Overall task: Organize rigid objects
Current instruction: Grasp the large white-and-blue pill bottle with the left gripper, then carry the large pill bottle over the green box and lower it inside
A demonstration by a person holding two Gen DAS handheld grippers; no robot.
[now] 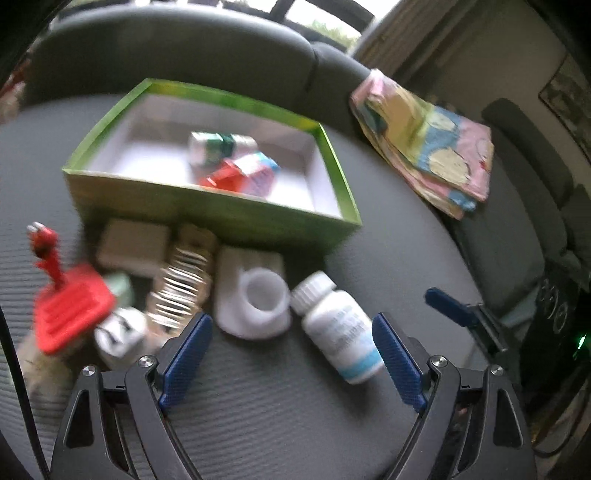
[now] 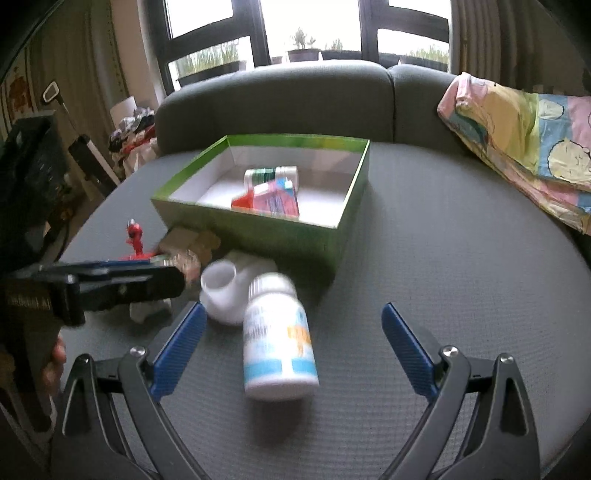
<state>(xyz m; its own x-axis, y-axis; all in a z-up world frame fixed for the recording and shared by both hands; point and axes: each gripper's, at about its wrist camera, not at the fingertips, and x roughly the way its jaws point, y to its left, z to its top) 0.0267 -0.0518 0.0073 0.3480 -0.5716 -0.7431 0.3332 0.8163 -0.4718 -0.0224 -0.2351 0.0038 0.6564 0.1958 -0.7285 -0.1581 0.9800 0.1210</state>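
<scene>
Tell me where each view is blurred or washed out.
Left wrist view: motion blur smears the green cardboard box and red plastic toy; the tongs stay sharp. Right wrist view: the white plastic pill bottle is smeared, and the window panes are blown out white.

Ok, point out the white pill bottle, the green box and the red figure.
pill bottle (image 2: 279,343), right wrist view, on its label.
green box (image 2: 258,225), right wrist view, on its near outer wall.
red figure (image 1: 46,245), left wrist view, on its body.
</scene>
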